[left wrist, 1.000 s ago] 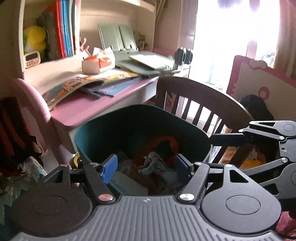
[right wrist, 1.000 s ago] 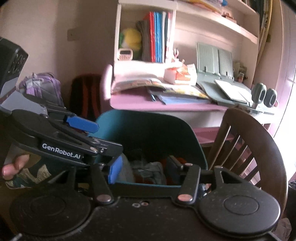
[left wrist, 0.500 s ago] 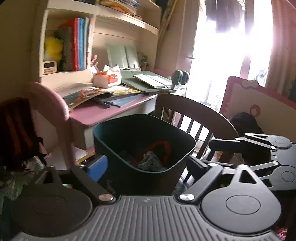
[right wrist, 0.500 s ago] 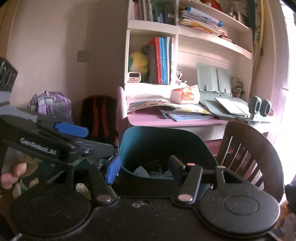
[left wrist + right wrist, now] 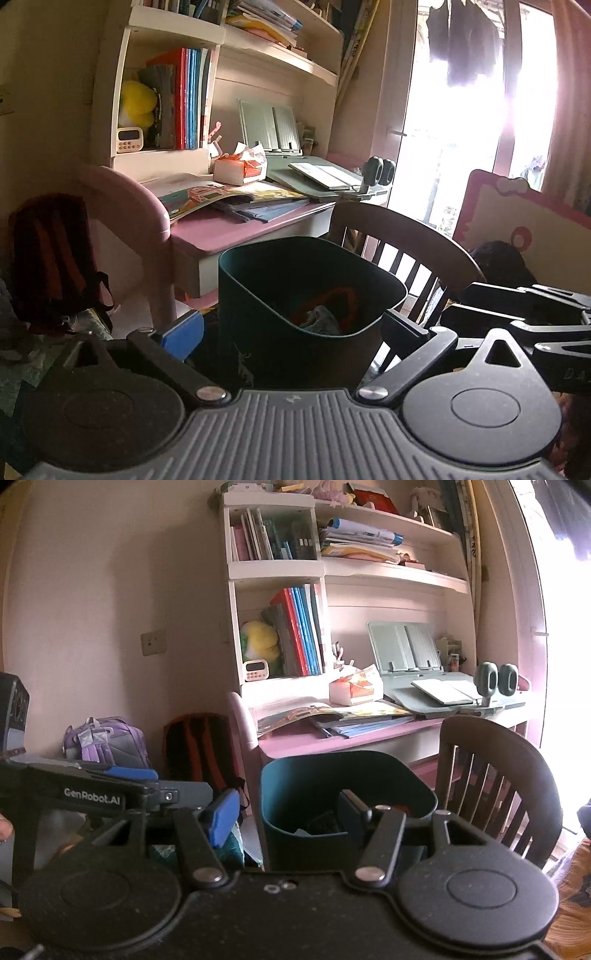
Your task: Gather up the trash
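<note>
1. We hold both grippers side by side, tilted slightly down toward the dark green trash bin point(image 5: 295, 295).
2. Bin stands on the floor at the pink desk's point(image 5: 218, 230) front edge, a wooden chair point(image 5: 402, 236) just beside it; crumpled trash point(image 5: 321, 314) lies inside.
3. Left gripper point(image 5: 291, 328): jaws opening, released, straddling the bin in view, nothing pressed.
4. Right gripper point(image 5: 284, 812): spread wide, holds nothing.
5. Backpack point(image 5: 199, 749) leans left of the desk.
</note>
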`<action>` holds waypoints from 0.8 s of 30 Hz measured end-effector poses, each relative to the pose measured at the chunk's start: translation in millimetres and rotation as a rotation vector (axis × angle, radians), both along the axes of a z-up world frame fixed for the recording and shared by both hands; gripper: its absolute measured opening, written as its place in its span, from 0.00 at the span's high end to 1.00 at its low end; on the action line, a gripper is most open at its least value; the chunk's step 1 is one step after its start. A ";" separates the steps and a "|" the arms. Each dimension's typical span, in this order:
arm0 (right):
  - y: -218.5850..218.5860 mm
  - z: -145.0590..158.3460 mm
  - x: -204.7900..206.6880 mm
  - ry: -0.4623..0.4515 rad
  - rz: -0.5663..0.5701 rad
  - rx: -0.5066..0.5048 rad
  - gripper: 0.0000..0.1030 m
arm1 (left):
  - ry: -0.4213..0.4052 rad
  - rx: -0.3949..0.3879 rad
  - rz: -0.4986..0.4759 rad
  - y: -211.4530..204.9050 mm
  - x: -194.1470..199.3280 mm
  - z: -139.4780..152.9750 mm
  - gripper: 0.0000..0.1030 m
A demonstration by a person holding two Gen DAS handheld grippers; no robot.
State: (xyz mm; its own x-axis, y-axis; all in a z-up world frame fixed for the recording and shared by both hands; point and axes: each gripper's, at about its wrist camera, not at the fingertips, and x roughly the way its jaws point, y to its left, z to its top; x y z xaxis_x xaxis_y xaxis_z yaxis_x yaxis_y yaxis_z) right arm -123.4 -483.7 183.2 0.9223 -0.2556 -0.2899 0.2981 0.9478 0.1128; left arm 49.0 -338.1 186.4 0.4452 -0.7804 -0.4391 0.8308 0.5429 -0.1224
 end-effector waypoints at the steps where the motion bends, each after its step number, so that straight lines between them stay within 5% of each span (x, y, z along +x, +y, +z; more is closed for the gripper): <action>1: 1.9 -0.1 -0.3 0.001 -0.001 -0.003 0.43 | -0.006 0.000 -0.003 0.7 -0.8 -0.5 0.00; 24: 16.6 2.4 -4.5 0.011 -0.019 -0.023 0.42 | -0.017 -0.052 -0.037 18.8 -9.9 3.3 0.00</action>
